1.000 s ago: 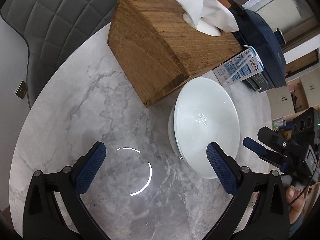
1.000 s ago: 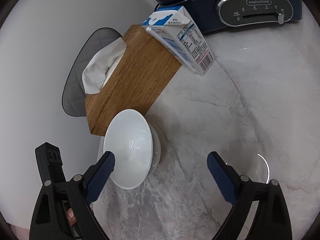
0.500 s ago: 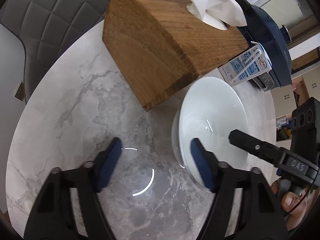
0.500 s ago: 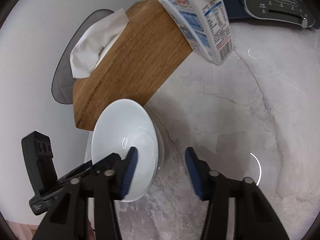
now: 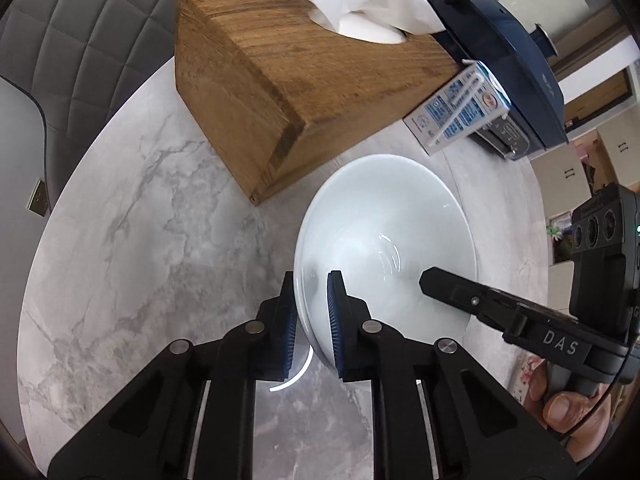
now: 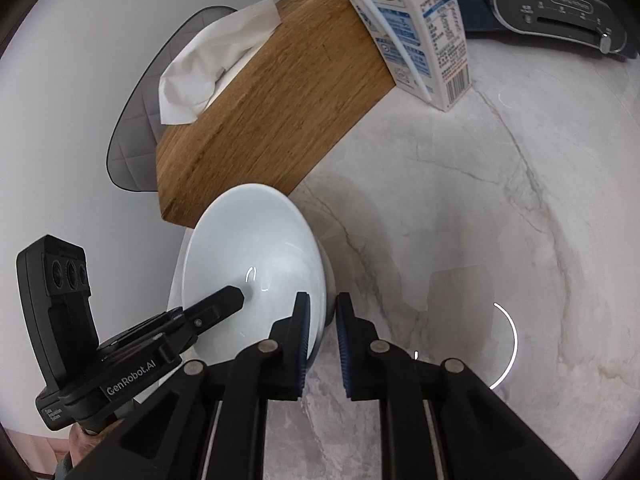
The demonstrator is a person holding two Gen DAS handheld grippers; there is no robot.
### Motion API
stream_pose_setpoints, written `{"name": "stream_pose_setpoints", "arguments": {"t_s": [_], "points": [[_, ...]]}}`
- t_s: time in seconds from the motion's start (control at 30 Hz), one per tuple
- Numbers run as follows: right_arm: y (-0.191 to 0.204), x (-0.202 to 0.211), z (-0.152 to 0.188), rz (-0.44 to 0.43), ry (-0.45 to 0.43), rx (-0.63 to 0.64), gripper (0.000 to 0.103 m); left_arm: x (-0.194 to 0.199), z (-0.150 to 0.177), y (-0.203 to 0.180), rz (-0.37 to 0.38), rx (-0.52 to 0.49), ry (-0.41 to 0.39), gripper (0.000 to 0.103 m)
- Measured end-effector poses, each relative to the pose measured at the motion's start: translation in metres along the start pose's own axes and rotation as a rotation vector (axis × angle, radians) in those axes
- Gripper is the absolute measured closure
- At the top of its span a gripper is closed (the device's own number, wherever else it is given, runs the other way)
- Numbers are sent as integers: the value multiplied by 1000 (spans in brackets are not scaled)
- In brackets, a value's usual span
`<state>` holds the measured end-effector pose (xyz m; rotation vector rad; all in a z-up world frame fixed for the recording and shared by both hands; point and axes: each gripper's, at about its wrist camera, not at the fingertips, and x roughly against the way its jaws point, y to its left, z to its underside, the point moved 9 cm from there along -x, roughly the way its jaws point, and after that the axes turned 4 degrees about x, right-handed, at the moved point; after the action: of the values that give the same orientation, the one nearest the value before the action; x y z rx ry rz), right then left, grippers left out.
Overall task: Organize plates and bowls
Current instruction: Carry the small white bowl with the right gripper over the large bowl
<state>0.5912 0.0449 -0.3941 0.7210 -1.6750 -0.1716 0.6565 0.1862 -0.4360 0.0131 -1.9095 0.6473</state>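
Both sets of jaws have just been closing, from wide apart a second ago to nearly together now, and each has the rim of the white bowl (image 5: 384, 248) between its blue pads. The left hand-held gripper (image 5: 311, 322) is clenched on the near left edge of the bowl, one pad outside the wall and one inside. The right hand-held gripper (image 6: 322, 338) pinches the opposite edge in the same way; from the left wrist view its black finger lies across the bowl's inner slope. Over that second both also drew in toward the bowl, which now fills more of each view. I judge this to be a two-sided grasp just completed, so the bowl is ready to be lifted but has not yet left its place.

The bowl sits on the marble counter (image 5: 132, 240), apparently nested on a second white dish whose edge peeks out beneath it; whether that is a bowl or a plate I cannot tell.

Counted: one bowl on top, one dish under it, two hand-held grippers. Farther back are one wooden tissue box (image 5: 288, 92) just beside the bowl, one milk carton (image 6: 416, 28), and one dark blue appliance (image 5: 508, 60) behind that.
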Motion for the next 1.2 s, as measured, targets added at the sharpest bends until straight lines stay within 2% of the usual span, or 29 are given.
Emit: {"name": "stream_pose_setpoints", "arguments": {"t_s": [0.2,0.33,0.57,0.77,0.93,1.2], "points": [[6,27,26,4,-6,20,88,21,32,-17,5,-33,8,90],[17,52,54,3,-13,41,88,50,58,-31,22,-52,-2,90],[36,94,119,-12,-20,29,88,103,129,-42,44,-128,8,90],[46,128,178,6,-32,27,87,130,200,-47,80,-159,62,90],[54,138,222,39,-17,28,87,139,262,-45,97,-165,120,90],[36,122,281,55,36,-51,88,118,342,-31,83,-159,230,90]]}}
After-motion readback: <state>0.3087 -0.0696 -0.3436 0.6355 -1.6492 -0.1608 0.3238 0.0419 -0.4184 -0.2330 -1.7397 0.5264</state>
